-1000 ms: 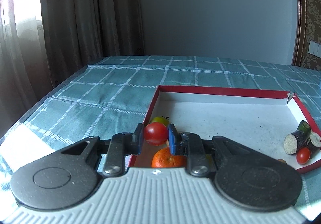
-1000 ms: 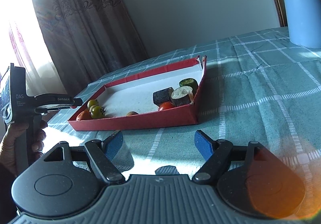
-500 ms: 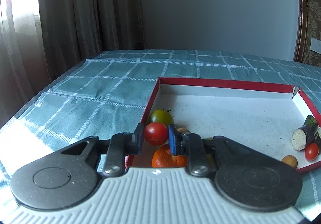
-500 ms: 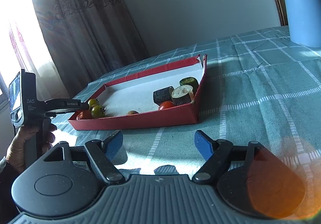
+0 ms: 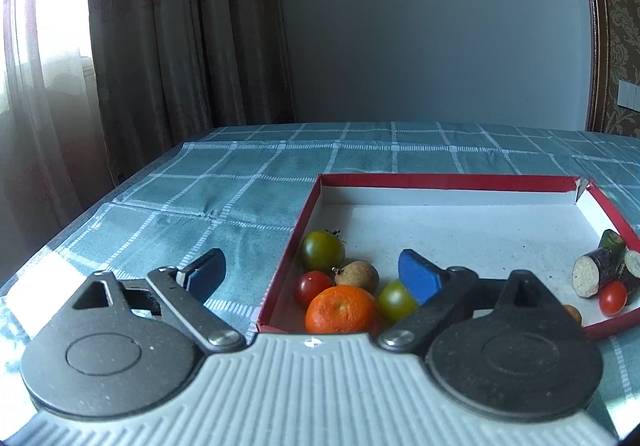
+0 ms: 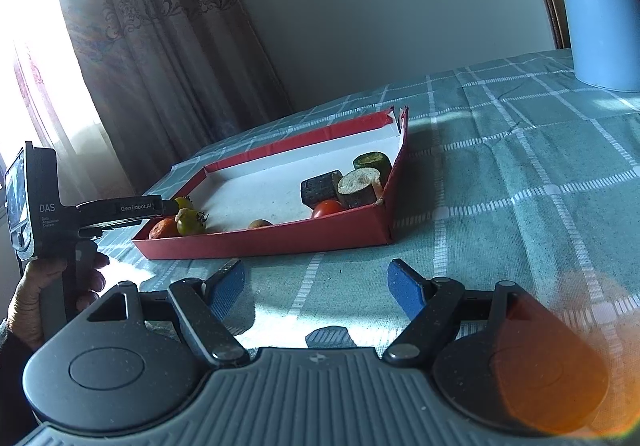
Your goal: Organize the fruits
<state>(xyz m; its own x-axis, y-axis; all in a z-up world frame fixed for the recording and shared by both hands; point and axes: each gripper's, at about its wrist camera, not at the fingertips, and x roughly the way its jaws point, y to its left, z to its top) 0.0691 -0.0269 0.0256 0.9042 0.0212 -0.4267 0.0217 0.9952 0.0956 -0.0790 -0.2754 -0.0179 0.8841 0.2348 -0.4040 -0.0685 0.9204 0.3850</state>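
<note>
A red-walled tray (image 5: 440,181) with a white floor lies on the checked tablecloth. In its near left corner sit a small red tomato (image 5: 313,287), an orange (image 5: 341,309), a dark green tomato (image 5: 322,251), a brown fruit (image 5: 357,275) and a yellow-green tomato (image 5: 394,300). My left gripper (image 5: 312,273) is open and empty above this corner. At the tray's right end lie cut eggplant pieces (image 5: 592,277) and another red tomato (image 5: 612,297). My right gripper (image 6: 316,286) is open and empty over the cloth in front of the tray (image 6: 280,238).
A blue kettle (image 6: 596,6) stands at the far right of the table. Curtains hang behind the table's left side. The table's left edge (image 5: 60,242) is near my left gripper. A hand holds the left gripper's handle (image 6: 44,214).
My left gripper has opened and let go of the small red tomato, which now lies in the tray's near left corner. The right gripper has stayed open and nearly still.
</note>
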